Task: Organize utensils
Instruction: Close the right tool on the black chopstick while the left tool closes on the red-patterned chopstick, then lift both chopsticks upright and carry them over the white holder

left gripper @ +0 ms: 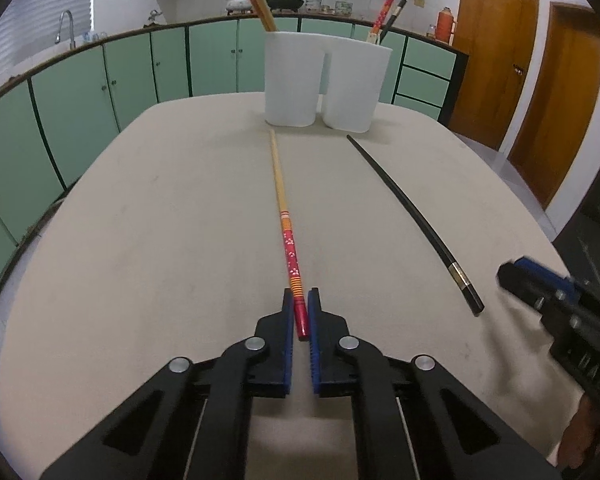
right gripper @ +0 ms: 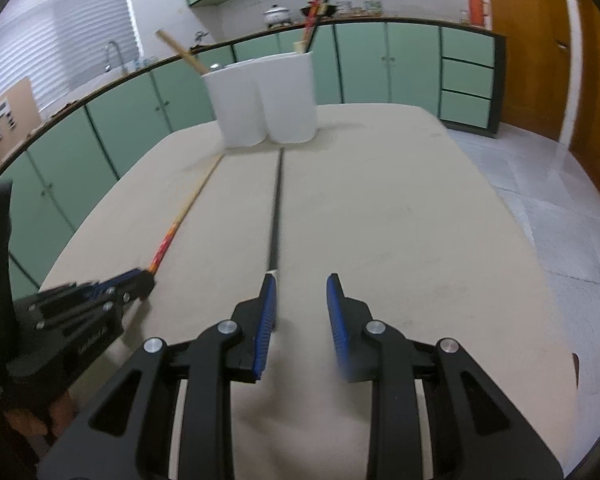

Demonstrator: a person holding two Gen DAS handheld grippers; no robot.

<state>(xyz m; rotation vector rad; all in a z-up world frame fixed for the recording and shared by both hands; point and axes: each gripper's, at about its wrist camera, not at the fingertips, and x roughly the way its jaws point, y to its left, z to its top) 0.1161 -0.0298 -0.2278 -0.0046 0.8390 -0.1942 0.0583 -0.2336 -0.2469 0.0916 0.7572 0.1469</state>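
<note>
Green kitchen cabinets (left gripper: 132, 76) curve behind a beige table (left gripper: 160, 240), and two wooden doors (left gripper: 496, 68) stand off to the right. Toward the far end of the table stand two white cups (left gripper: 296, 80) side by side and touching, with chopsticks leaning out of them.

Two chopsticks lie flat on the table, both with their long axis running from the near edge toward the cups. The red-handled chopstick (left gripper: 286, 232) points its plain wooden tip at the left cup, stopping just short of it; its red patterned end is nearest the camera. The left gripper (left gripper: 301, 300) is closed on that red end, blue pads pressing it from both sides, with the chopstick lying level on the surface.

The black chopstick (left gripper: 416, 222) lies to the right of the red one, apart from it, its thin tip aimed at the right cup and its thick end with a silver band toward the near edge. The right gripper (right gripper: 301, 284) sits over that thick end with its jaws partly apart; the chopstick lies beside the left pad, and the other pad stands clear of it.
</note>
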